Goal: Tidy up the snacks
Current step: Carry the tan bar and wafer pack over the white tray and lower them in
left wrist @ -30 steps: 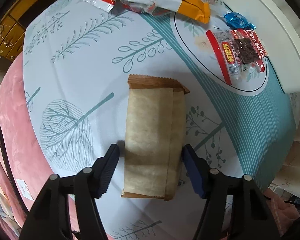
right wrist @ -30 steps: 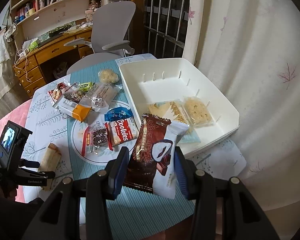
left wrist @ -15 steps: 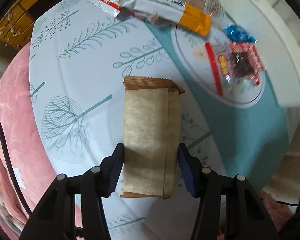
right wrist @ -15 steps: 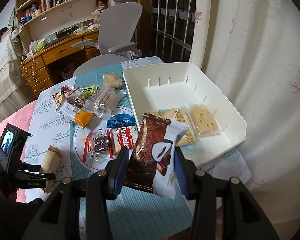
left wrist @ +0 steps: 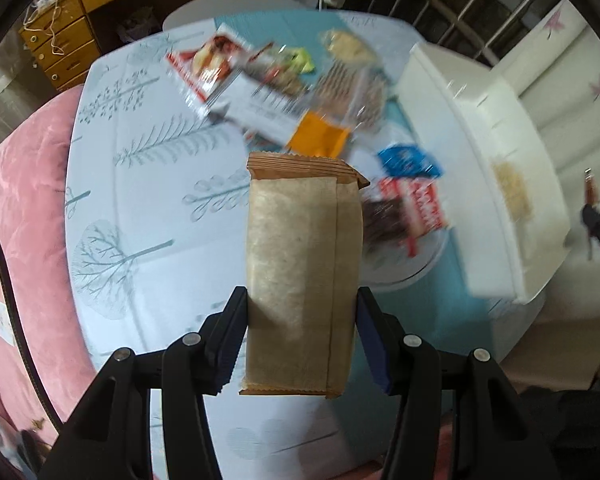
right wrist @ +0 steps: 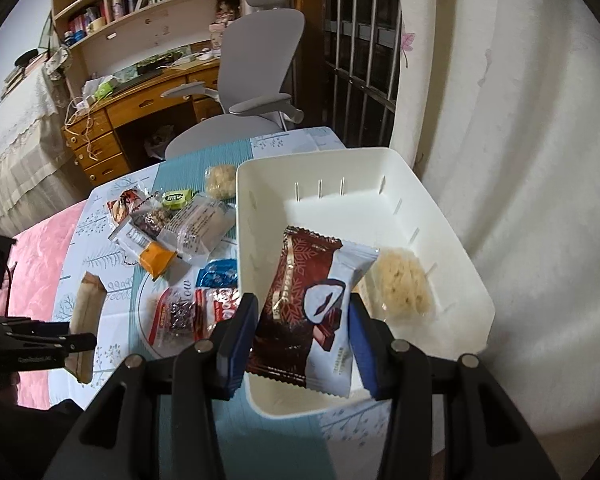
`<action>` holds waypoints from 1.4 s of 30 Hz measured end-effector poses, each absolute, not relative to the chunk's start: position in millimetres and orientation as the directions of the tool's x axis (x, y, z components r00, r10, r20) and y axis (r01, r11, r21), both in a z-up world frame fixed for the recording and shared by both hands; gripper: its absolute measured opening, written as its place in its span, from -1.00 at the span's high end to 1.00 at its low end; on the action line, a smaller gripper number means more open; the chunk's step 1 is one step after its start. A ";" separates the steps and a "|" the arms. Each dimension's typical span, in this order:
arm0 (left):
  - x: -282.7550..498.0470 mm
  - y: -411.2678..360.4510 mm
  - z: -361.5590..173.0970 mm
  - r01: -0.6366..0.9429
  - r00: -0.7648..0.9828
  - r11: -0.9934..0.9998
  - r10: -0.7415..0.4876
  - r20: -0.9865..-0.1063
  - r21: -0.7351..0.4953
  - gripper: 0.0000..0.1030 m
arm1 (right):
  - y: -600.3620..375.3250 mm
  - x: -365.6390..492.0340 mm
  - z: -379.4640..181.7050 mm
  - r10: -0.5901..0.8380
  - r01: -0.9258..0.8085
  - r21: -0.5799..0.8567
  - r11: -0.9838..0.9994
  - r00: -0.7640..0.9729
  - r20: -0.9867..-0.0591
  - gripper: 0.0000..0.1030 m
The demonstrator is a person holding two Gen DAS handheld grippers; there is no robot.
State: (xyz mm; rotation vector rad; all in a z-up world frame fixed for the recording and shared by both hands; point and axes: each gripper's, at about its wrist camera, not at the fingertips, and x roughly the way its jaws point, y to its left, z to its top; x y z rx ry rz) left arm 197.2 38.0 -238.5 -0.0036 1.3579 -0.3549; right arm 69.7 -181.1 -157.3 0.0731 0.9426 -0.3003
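My left gripper (left wrist: 302, 336) is shut on a tan paper-wrapped snack bar (left wrist: 302, 268), which hangs lifted above the leaf-print tablecloth (left wrist: 140, 208). The same bar (right wrist: 86, 304) and left gripper (right wrist: 60, 344) appear at the left edge of the right wrist view. My right gripper (right wrist: 302, 336) is shut on a dark red and white chocolate wafer packet (right wrist: 312, 304), held over the near end of the white bin (right wrist: 452, 216). Inside the bin lies a pale crumbly snack (right wrist: 404, 284) in clear wrap.
Loose snacks lie on the table left of the bin: an orange-ended packet (right wrist: 156, 258), a clear-wrapped bar (right wrist: 198, 226), a blue candy (right wrist: 218, 276), red cookie packs (right wrist: 192, 312), a green candy (right wrist: 176, 198). A grey office chair (right wrist: 260, 68) and a wooden desk (right wrist: 140, 108) stand behind. Pink bedding (left wrist: 24, 208) borders the table.
The left gripper closed on the tan bar and lifted it off the table, tilting toward the bin. The right gripper carried the wafer packet over the bin's near end.
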 end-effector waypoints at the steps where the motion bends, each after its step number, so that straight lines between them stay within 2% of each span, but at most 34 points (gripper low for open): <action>1: 197.3 34.0 -229.8 0.236 0.182 0.948 -0.261 -0.948 -0.215 -0.01 | -187.1 72.6 -157.1 -0.213 0.272 -0.067 0.960 0.552 -0.806 0.13; 8: 198.1 -3.8 -200.8 0.204 0.234 0.939 -0.323 -0.917 -0.278 -0.01 | -224.2 83.2 -151.4 -0.166 0.194 -0.066 0.979 0.561 -0.811 0.13; 16: 194.9 -68.1 -178.0 0.244 0.261 0.901 -0.418 -0.870 -0.360 -0.01 | -265.2 93.3 -152.3 -0.140 0.118 -0.089 0.989 0.555 -0.820 0.13; 29: 193.4 -155.3 -182.5 0.332 0.211 0.825 -0.538 -0.816 -0.458 -0.01 | -306.1 92.2 -159.3 -0.162 0.063 -0.152 0.986 0.514 -0.843 0.13; 35: 198.4 -172.0 -195.0 0.324 0.176 0.831 -0.522 -0.834 -0.452 -0.01 | -309.9 86.5 -166.0 -0.180 0.039 -0.185 0.982 0.493 -0.851 0.10; 42: 196.6 -163.5 -201.4 0.287 0.163 0.861 -0.476 -0.864 -0.420 0.02 | -304.9 83.4 -174.3 -0.166 0.028 -0.173 0.985 0.463 -0.871 -0.06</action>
